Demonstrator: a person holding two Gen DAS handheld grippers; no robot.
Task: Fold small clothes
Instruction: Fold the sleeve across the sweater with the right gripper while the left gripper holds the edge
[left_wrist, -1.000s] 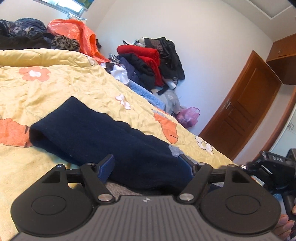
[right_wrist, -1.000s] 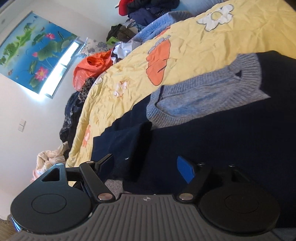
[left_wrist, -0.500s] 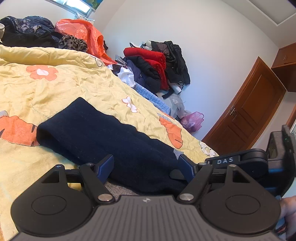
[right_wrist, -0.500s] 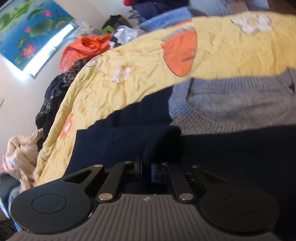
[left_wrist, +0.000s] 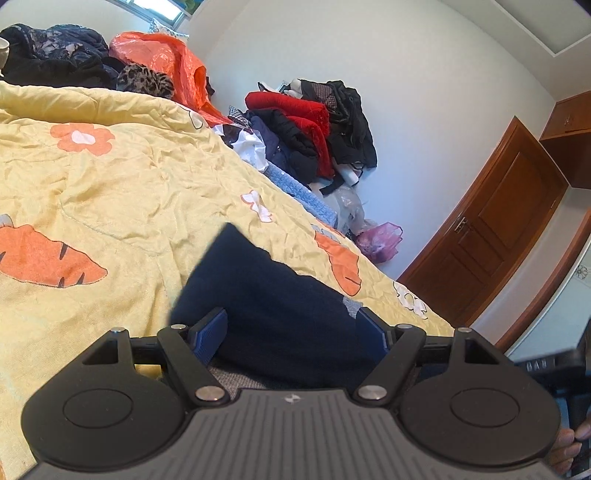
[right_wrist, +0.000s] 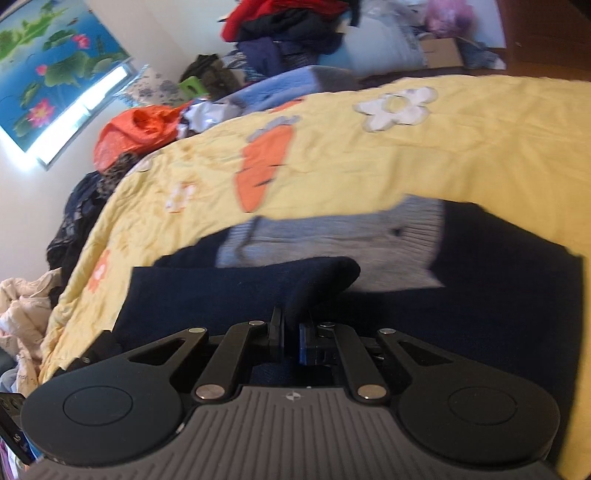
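Observation:
A navy knitted sweater (left_wrist: 280, 302) with a grey collar (right_wrist: 332, 240) lies on the yellow carrot-print bedspread (left_wrist: 110, 184). My left gripper (left_wrist: 291, 332) hovers open low over the near edge of the sweater, with its blue pads wide apart and the cloth lying between them. In the right wrist view my right gripper (right_wrist: 291, 336) is shut on a bunched navy fold of the sweater (right_wrist: 325, 273), which stands up from the flat body (right_wrist: 480, 295). The right gripper's black housing (left_wrist: 546, 365) shows at the right edge of the left wrist view.
Heaps of red and dark clothes (left_wrist: 306, 133) and an orange bag (left_wrist: 166, 62) lie beyond the bed's far side. A pink bag (left_wrist: 380, 240) sits on the floor near a wooden door (left_wrist: 491, 236). A person's fingers (left_wrist: 569, 443) show at the lower right.
My right gripper went from open to shut on the navy cloth and swung across with it. The sleeve end that stretched to the left has drawn in toward the body. My left gripper stayed put.

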